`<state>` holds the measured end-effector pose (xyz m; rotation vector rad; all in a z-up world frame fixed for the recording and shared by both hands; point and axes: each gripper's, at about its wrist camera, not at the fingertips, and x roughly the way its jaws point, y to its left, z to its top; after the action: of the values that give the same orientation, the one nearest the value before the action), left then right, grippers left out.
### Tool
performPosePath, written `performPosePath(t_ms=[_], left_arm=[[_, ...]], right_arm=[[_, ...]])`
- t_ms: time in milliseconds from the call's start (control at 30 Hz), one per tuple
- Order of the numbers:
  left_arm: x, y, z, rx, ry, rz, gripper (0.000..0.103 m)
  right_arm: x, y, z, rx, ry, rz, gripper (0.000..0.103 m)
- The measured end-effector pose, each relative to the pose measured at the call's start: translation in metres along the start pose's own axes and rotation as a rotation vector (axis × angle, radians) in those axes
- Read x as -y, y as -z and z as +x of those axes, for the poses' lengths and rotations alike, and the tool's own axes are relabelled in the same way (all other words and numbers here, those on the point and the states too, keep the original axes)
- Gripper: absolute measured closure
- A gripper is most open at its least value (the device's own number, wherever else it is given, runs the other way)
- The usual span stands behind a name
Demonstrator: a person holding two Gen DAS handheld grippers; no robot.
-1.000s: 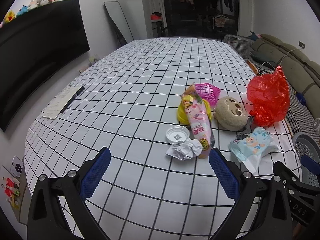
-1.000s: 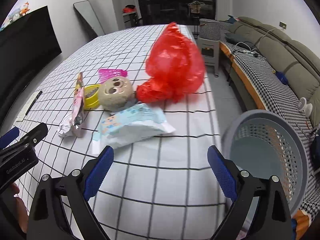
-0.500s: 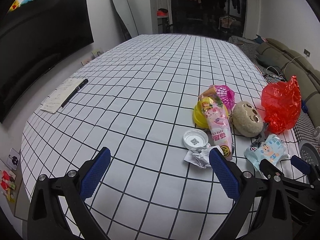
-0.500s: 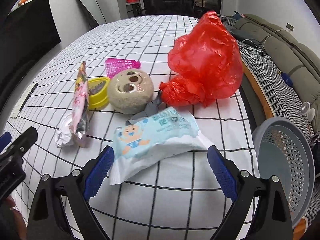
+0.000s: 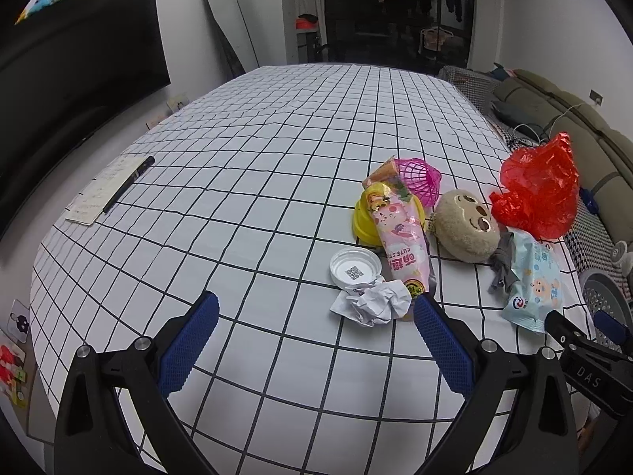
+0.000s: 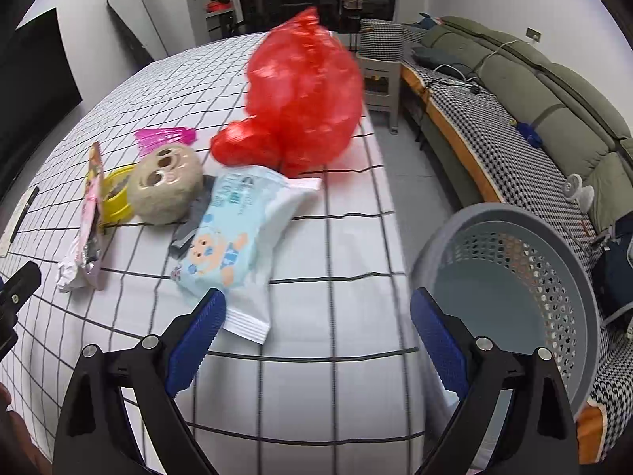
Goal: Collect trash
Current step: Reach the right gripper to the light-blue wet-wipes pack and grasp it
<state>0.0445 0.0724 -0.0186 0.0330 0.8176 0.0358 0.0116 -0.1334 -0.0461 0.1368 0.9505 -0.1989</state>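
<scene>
Trash lies on the checked table: a crumpled white paper, a white lid, a pink snack wrapper, a light blue wipes pack and a red plastic bag. My left gripper is open and empty, just short of the crumpled paper. My right gripper is open and empty, its left finger at the near end of the wipes pack. A grey perforated basket stands off the table's right edge.
A beige plush head, a yellow bowl and a pink mesh cup sit among the trash. A notepad with a pen lies far left. A sofa runs along the right.
Both grippers have moved closer to the trash: the left toward the crumpled paper, the right toward the wipes pack, with its view swung right so the basket looms larger. Both stay open.
</scene>
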Motion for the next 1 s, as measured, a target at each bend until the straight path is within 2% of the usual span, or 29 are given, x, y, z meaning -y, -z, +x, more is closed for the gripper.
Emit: performPosePath(t_ms=[200,333,533,667,1000], left_arm=[[0.003,0.001,0.0,-0.001,0.005,-0.001,0.006],[0.005,0.001,0.001,0.001,0.004,0.002,0.006],[0.002,0.001,0.002,-0.003,0.006,0.001,0.006],[-0.002,0.001,0.004,-0.006,0.006,-0.005,0.006],[-0.009,0.002,0.009,-0.018,0.009,-0.022,0.006]], right_arm=[[0.007,-0.003,-0.013,0.026,-0.025,0.01,0.013],[-0.005,-0.012,-0.02,0.047,-0.068,0.001,0.013],[-0.023,-0.029,0.0,0.031,-0.076,0.006,0.013],[-0.028,-0.038,0.018,0.005,-0.044,0.02,0.013],[-0.029,-0.042,0.032,-0.036,-0.05,0.049,0.013]])
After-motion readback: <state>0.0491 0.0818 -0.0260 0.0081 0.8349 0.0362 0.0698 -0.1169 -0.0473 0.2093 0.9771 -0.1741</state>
